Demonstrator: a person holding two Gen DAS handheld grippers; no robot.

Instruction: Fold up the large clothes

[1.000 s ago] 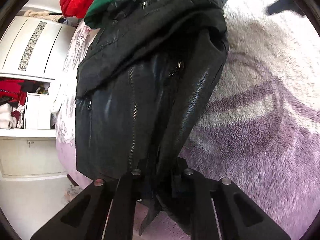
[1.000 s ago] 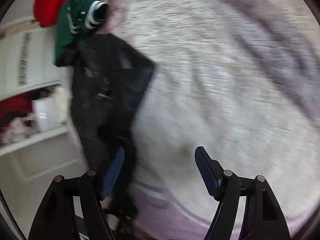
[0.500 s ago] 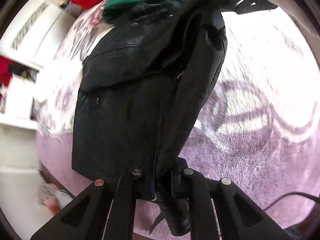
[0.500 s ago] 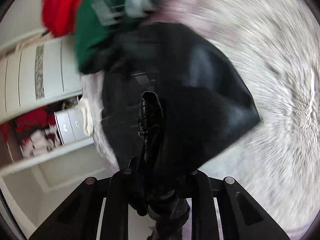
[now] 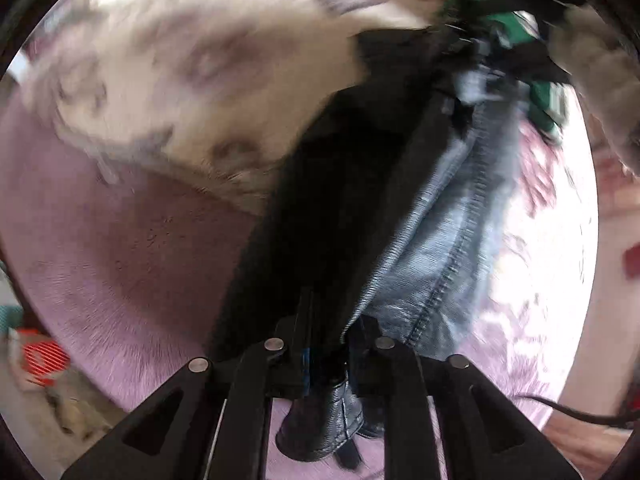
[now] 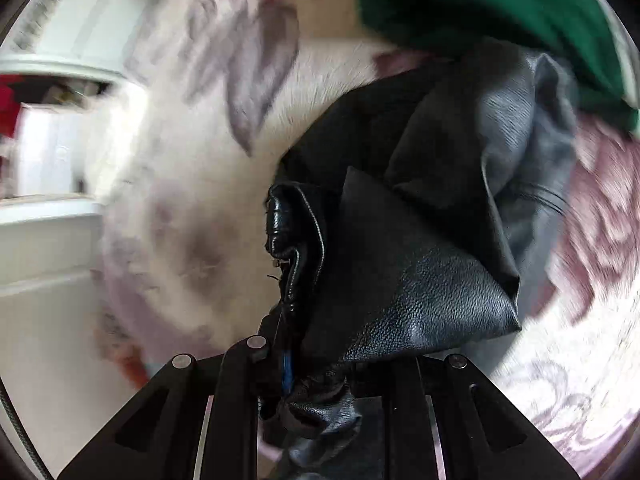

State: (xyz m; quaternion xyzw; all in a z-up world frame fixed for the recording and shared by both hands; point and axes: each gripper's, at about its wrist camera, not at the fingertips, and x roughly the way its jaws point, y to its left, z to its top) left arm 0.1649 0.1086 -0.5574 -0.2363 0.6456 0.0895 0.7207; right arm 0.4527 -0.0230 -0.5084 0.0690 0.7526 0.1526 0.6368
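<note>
A black leather jacket stretches away from my left gripper, which is shut on its edge. The jacket hangs in folds above a purple-and-white fleece blanket. In the right wrist view my right gripper is shut on another bunched edge of the same jacket, lifted above the blanket. The far end of the jacket is blurred in the left wrist view.
A green garment lies just beyond the jacket; it also shows in the left wrist view. White shelving with red items stands at the left. A red-and-white object lies on the floor. A black cable runs at right.
My right gripper closed on the jacket after being open one second ago. Both grippers swung with the jacket, so the views turned and the jacket now hangs lifted between them.
</note>
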